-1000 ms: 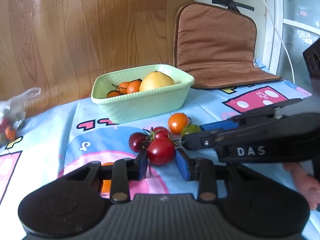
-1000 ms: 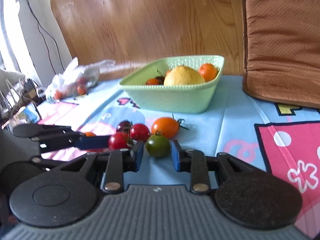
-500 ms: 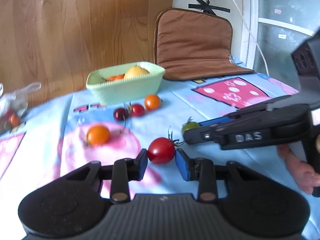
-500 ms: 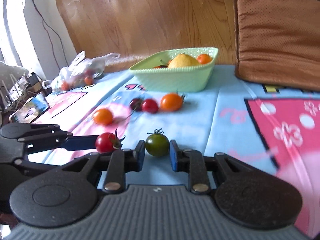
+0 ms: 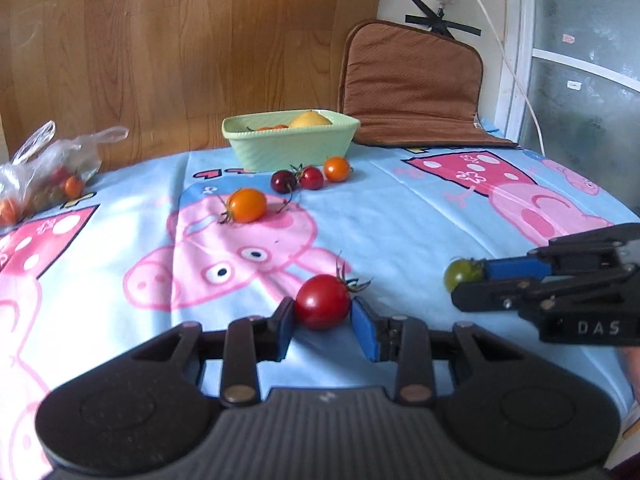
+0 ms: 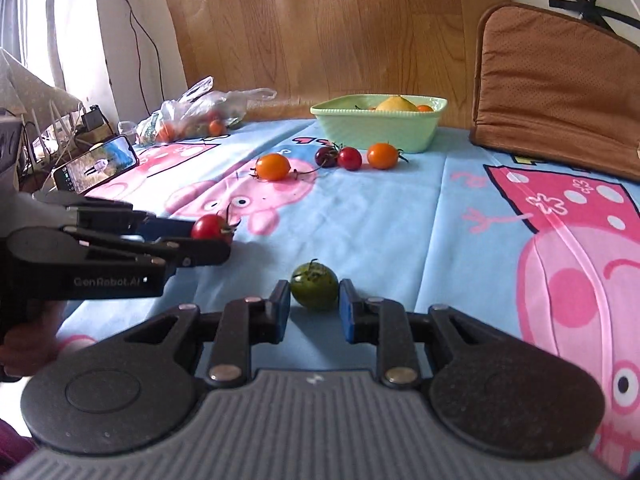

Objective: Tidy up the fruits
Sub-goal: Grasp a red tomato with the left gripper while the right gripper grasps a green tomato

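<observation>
Your left gripper (image 5: 322,320) jaws pinch red tomato (image 5: 322,306), right gripper (image 6: 314,307) jaws pinch green tomato (image 6: 314,291). Squeeze harder, skin splits; loosen, they roll off table (image 5: 400,232).

Loose tomatoes (image 5: 308,178) crowd cloth before green bowl (image 5: 291,145).

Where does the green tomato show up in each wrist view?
Left wrist: green tomato at far right, held in the right gripper.
Right wrist: green tomato bottom centre, between the gripper's own fingers.
Shared landmark: green bowl at the table's far side.
</observation>
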{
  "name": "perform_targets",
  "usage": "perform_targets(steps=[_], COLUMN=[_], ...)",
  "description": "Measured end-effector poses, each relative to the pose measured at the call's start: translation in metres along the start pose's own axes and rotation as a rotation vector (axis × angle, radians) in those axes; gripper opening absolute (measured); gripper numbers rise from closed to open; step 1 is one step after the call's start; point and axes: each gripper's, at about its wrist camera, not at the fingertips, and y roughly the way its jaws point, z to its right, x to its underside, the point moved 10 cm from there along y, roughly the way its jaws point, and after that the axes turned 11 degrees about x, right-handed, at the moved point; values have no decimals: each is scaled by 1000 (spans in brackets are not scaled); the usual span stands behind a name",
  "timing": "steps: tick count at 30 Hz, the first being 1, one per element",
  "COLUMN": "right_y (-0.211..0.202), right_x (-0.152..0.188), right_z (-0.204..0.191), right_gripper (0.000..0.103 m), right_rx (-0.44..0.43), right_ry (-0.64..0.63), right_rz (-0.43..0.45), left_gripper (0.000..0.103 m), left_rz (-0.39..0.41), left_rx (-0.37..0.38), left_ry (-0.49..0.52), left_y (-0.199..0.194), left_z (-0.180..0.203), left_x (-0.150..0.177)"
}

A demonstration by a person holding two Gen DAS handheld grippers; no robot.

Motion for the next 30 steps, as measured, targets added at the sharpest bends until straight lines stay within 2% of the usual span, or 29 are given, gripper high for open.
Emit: perform_targets(steps=[10, 12, 13, 30], right_y=[0, 1, 1, 2], right_x=[4, 4, 4, 1], right_z=[-4, -5, -4, -6], right_gripper=[31, 32, 32, 33], right_rx=[39, 39, 41, 39], right_ry=[-21, -20, -21, -23], right_rz=[28, 29, 29, 29], left_gripper=[33, 42, 43, 43], left_rz=[10, 12, 15, 10], left_rx=[-5, -8, -10, 0], left_ry=[-6, -5, -3, 6], left_y=[-2, -3, -3, 3], left_z=[-2, -2, -2, -1], left_x=[3, 3, 2, -2])
